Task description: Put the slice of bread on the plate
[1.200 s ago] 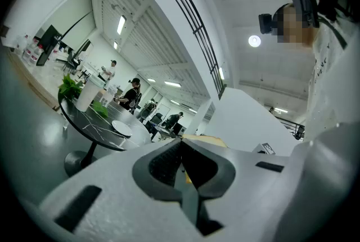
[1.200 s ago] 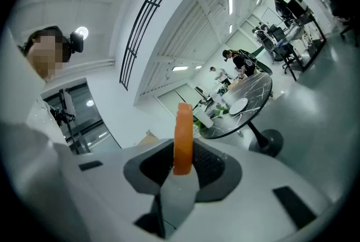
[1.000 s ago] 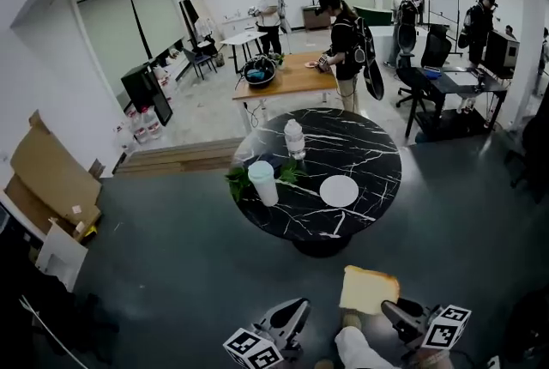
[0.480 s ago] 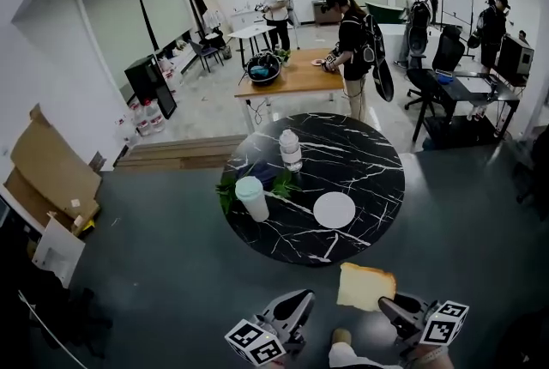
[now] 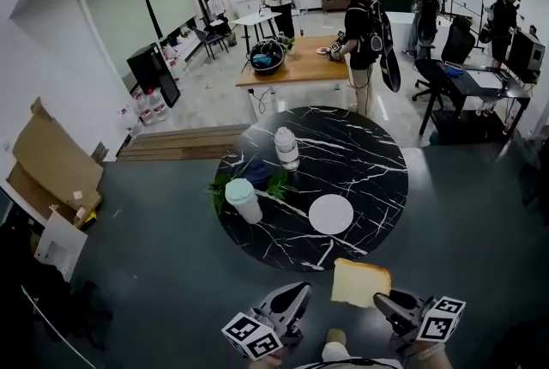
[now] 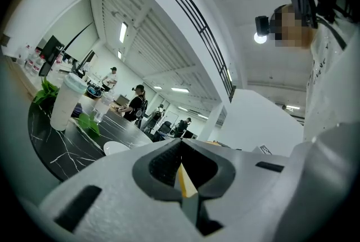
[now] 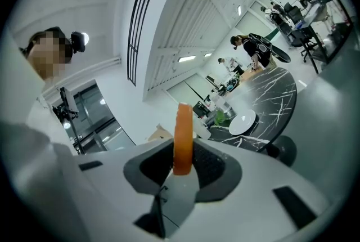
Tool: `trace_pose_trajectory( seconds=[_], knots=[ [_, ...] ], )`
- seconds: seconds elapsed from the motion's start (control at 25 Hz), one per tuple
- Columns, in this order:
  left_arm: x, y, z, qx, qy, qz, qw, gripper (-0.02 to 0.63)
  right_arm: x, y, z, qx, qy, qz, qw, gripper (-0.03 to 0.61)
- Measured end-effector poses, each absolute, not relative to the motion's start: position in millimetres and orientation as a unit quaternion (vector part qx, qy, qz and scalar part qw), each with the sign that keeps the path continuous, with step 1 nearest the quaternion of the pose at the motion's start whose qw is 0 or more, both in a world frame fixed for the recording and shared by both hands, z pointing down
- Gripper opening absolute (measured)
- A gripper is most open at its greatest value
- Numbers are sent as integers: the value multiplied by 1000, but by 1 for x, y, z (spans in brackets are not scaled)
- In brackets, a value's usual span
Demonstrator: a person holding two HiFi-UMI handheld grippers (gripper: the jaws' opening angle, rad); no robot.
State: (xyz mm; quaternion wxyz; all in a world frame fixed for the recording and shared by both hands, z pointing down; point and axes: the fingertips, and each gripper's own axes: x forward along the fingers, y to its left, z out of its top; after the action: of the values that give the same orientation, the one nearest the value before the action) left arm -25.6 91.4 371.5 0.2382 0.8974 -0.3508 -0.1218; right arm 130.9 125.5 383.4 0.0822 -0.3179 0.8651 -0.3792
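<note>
Round table (image 5: 369,161): black top with white veining, single central support, standing on dark grey floor (image 5: 154,273).

Directly on the top:
- White plate (image 5: 330,214): lying flat in the near right part, inside the rim, apart from the other items.
- Lidded pale cup (image 5: 243,200): upright, near the left edge.
- Clear bottle (image 5: 286,148): upright, white cap, behind the cup, toward the centre.
- Green leaves (image 5: 278,182): between cup and bottle, just beside the cup. Dark blue item among them, not identifiable.

On the floor, far left: flattened cardboard (image 5: 51,161), leaning at the wall.
</note>
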Motion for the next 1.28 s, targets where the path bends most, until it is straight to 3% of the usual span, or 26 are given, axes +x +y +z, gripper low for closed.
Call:
trace_pose_trajectory(
  seconds=[0.68, 1.28],
  knots=[
    [-19, 48, 388, 887, -373, -103, 252, 8, 132, 63, 405, -283, 863, -413, 75, 92],
    [-11, -75, 422, 887, -359, -94, 275, 8, 120, -36, 436, -282, 848, -447, 35, 92]
  ],
)
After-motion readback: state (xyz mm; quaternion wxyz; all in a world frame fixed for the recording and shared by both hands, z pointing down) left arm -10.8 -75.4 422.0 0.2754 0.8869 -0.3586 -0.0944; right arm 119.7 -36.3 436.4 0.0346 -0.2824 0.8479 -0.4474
